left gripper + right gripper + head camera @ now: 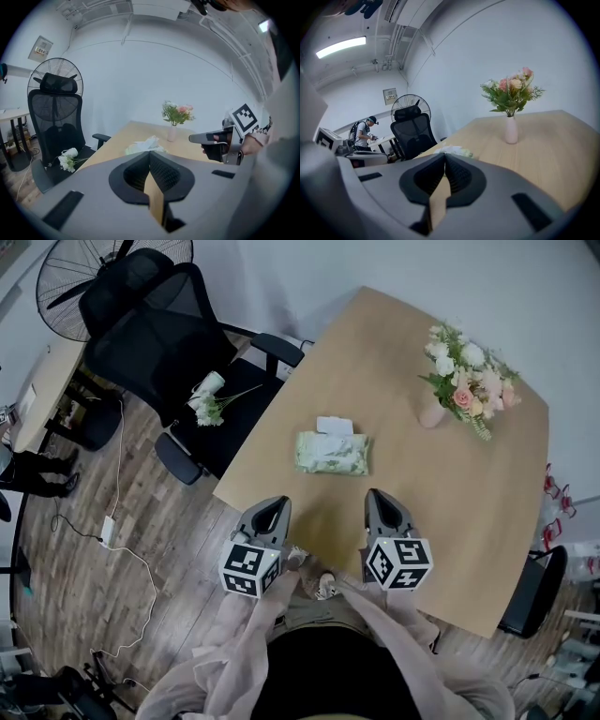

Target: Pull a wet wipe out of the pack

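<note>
Both grippers are empty here. The left gripper [272, 506] [150, 157] has its black ribbed jaws pressed together with nothing between them, and the right gripper [379, 499] [444, 160] is the same, closed on nothing. They sit side by side over the near edge of a light wooden table [469, 521], tips pointing across it and tilted a bit downward. The left gripper view catches the right one off to its right, about level with it. The thing the task is about, a soft pale-green wet-wipe pack [333, 456] [143, 146] [453, 151], lies flat on the table straight ahead of the pair. It's roughly on the line between them and clearly apart from both tips. A white piece [335, 425] sticks out at the pack's far side, away from the grippers; can't tell if it's a wipe or the flap. Further out, ahead and to the right of the right gripper, stands a small pink vase of pink and white flowers [431, 413] [511, 130]. Off to the left of the left gripper, beside the table, there's a black mesh office chair [159, 343] with a little white flower bunch [208, 399] lying on its seat, and past the chair a black pedestal fan [66, 277]. The right gripper view also shows a person [363, 132] way back beyond the chair.
</note>
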Demonstrator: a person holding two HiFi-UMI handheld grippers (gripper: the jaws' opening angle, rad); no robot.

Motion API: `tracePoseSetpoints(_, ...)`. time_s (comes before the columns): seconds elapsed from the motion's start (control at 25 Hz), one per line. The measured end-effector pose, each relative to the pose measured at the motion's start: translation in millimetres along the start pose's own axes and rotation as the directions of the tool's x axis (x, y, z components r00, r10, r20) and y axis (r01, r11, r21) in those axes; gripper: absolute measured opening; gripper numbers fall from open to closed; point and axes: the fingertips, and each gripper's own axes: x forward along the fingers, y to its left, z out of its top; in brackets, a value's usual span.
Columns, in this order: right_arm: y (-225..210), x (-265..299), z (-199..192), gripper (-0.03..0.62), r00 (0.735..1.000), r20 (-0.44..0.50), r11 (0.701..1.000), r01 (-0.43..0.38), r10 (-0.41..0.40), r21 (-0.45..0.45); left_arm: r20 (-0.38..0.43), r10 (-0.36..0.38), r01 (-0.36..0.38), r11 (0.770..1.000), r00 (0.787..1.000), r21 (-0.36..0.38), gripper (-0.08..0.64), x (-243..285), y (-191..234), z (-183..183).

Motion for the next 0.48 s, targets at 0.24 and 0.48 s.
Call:
tracePoseSetpoints(0.24, -4, 15, 0, 0.012, 0.999, -0.019, 0.999, 0.033, -0.033, 0.002, -0.022, -0.046, 0.046, 0.999, 0.999, 0.001, 0.012, 19, 10, 2)
tracePoseSetpoints(0.48, -5, 33, 1, 0.014, 0.998, -0.031, 0.999, 0.048, -0.048, -0.007, -0.043, -0.084, 0.084, 0.996, 0.996, -0.007, 0.012, 36, 19, 1)
